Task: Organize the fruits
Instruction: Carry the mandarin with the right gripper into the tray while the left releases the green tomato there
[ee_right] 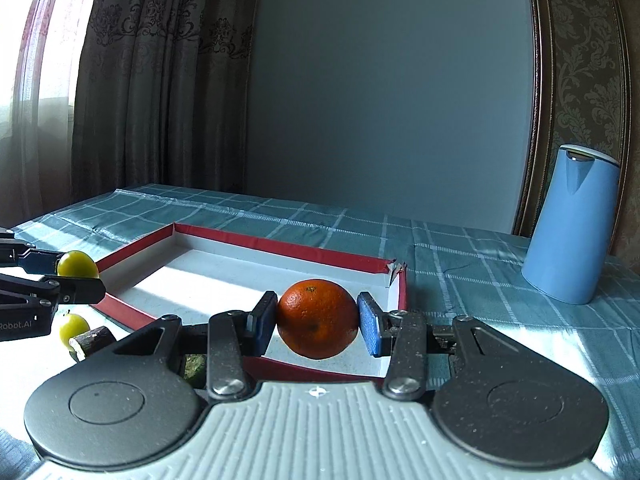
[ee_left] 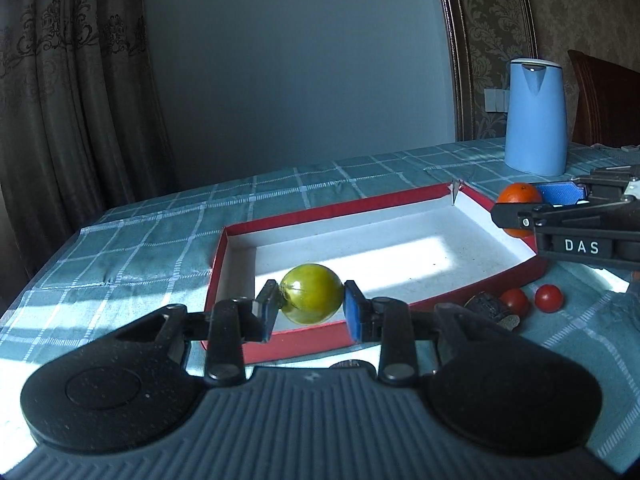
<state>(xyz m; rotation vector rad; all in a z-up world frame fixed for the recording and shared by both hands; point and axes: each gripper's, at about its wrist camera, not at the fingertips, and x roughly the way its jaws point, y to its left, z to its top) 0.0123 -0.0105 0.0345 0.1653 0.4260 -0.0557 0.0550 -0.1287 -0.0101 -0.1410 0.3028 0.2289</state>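
My left gripper is shut on a green round fruit, held over the near edge of a shallow red box with a white inside. My right gripper is shut on an orange, held over the near right corner of the same box. In the left wrist view the right gripper and its orange show at the box's right end. In the right wrist view the left gripper and its green fruit show at the far left.
Two small red tomatoes and a dark brown piece lie on the checked tablecloth right of the box. Another yellow-green fruit lies left of the box. A blue kettle stands at the back right, and curtains hang behind the table.
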